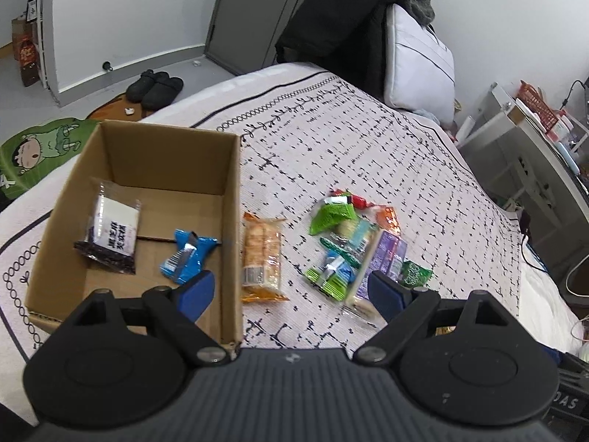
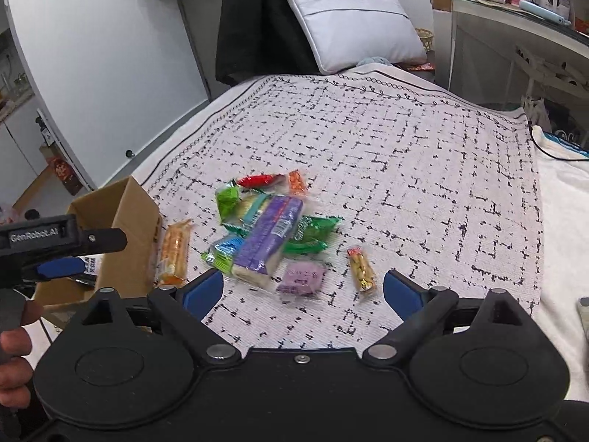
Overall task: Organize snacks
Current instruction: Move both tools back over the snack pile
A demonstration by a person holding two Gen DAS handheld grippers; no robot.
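Snacks (image 2: 265, 232) lie heaped on the patterned bedspread (image 2: 405, 140), just right of the cardboard box (image 1: 147, 199) holding two packets. Both the left gripper (image 1: 291, 291) and right gripper (image 2: 303, 287) gape wide, empty. Best take a loose outlier first, such as the orange cracker pack (image 1: 262, 254) beside the box.

A bed (image 2: 405, 154) is covered by a patterned blanket (image 1: 349, 140). On it are set a cardboard box (image 1: 228, 191), a snack pile (image 2: 265, 228) and a pillow (image 2: 349, 18).

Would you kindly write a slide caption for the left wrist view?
Open left gripper above a bedspread, cardboard box holding two snack packets, more snacks piled beside it.
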